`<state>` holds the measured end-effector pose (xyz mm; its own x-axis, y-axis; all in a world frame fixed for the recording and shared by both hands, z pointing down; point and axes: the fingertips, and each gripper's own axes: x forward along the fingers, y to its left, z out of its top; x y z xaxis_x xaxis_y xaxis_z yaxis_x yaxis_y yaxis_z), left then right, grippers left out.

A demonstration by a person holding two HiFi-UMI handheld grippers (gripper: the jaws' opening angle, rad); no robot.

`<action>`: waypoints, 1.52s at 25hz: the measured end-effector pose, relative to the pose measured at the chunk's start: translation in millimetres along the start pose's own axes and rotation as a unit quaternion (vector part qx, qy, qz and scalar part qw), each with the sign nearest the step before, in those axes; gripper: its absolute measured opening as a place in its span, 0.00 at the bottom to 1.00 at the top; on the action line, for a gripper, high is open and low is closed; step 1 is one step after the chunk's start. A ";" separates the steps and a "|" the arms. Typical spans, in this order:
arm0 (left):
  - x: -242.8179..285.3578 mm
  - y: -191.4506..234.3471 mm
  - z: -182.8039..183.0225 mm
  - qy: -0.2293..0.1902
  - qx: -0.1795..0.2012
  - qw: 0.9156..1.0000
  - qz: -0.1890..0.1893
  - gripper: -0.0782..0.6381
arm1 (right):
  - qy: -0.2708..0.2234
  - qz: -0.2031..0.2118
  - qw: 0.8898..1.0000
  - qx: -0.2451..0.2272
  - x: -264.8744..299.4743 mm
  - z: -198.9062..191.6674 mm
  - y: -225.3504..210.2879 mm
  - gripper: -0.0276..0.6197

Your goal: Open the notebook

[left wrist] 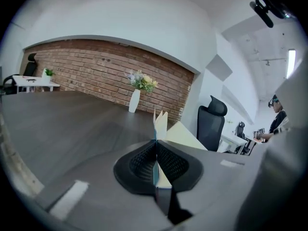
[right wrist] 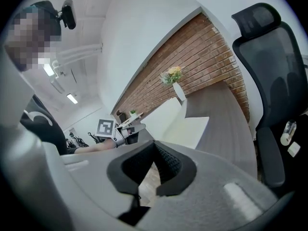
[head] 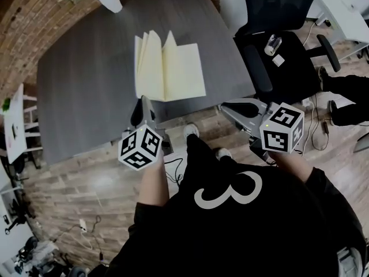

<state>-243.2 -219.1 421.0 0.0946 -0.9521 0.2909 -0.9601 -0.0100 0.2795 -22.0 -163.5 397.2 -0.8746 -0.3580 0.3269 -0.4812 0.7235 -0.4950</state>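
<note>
notebook [head: 170, 68] spread open on the worktop [head: 81, 85], just ahead of the left claw [left wrist: 155, 146], pages fanned upright. light, floppy, easily creased (probably best pinched at a page's free edge, not the spine). left claw clenched on nothing; right claw [right wrist: 154, 146] likewise closed, empty.
</note>
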 end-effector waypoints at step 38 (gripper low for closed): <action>-28.5 76.1 -91.7 0.133 -0.231 0.963 0.047 0.33 | 0.004 0.054 0.998 -0.027 42.3 24.4 20.1 0.05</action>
<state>-294.8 -164.7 517.9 0.1367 -0.8296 0.5414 -0.7535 0.2677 0.6005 -70.2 -178.5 381.5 -0.9206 -0.2712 0.2811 -0.3801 0.7880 -0.4844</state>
